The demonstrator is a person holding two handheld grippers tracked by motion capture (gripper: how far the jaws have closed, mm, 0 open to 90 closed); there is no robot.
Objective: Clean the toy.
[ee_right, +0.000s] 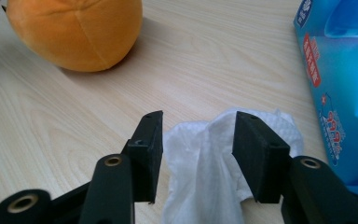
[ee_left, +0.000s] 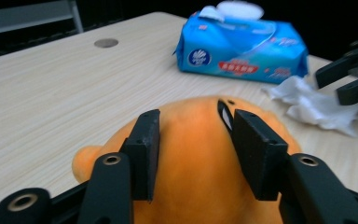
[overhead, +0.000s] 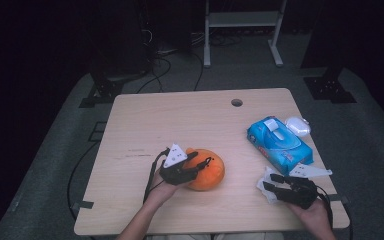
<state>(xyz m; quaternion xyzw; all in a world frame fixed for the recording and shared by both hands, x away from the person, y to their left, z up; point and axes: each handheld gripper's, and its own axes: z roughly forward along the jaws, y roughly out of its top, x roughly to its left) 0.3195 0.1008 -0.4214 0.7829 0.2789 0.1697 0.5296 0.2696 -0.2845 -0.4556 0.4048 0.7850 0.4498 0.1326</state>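
The orange plush toy point(overhead: 206, 170) sits on the table point(overhead: 180, 120), near the middle of the front edge. The left gripper point(overhead: 200, 165) squeezes it, one black jaw on each side. A crumpled white wipe point(overhead: 267, 181) lies by the front right corner. The right gripper point(overhead: 272, 187) has its jaws apart around the wipe, and they do not pinch it. A blue pack of wipes point(overhead: 279, 145) lies by the right edge, just behind the wipe.

Wipes pack point(ee_left: 242, 51), printed label too blurred to read
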